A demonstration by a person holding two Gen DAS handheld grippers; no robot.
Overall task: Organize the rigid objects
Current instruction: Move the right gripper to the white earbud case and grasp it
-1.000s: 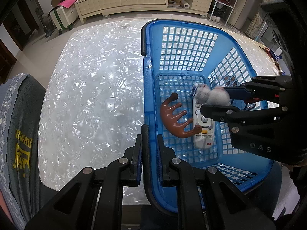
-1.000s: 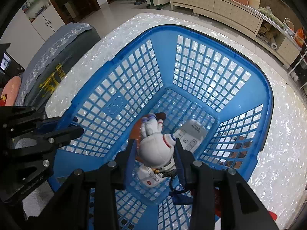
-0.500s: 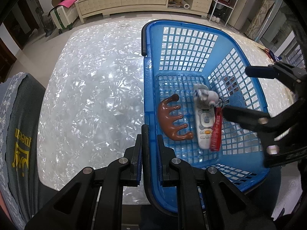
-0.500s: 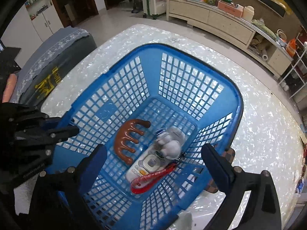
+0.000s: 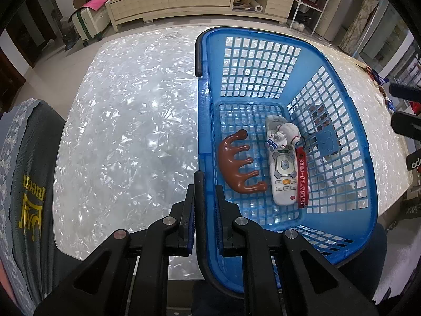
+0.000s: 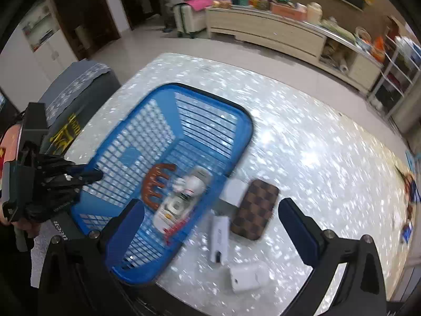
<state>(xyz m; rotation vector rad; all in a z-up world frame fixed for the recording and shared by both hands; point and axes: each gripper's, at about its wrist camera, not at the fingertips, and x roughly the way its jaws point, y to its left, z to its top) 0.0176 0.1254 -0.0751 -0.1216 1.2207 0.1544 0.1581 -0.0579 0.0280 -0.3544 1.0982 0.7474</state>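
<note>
A blue plastic basket stands on the pearly table. In it lie a brown claw-shaped massager, a white remote and a white astronaut figure with a red strap. My left gripper is shut on the basket's left rim. My right gripper is open and empty, raised above the table to the right of the basket. Under it lie a brown checkered case, a white stick-shaped device and a white box-shaped device.
A grey-covered chair stands at the table's left edge. A small white block lies beside the basket. Small items lie at the table's far right. A long cabinet stands beyond the table.
My right gripper opened, let the astronaut figure drop onto the remote in the basket, then lifted out and swung right. My left gripper stayed shut on the rim.
</note>
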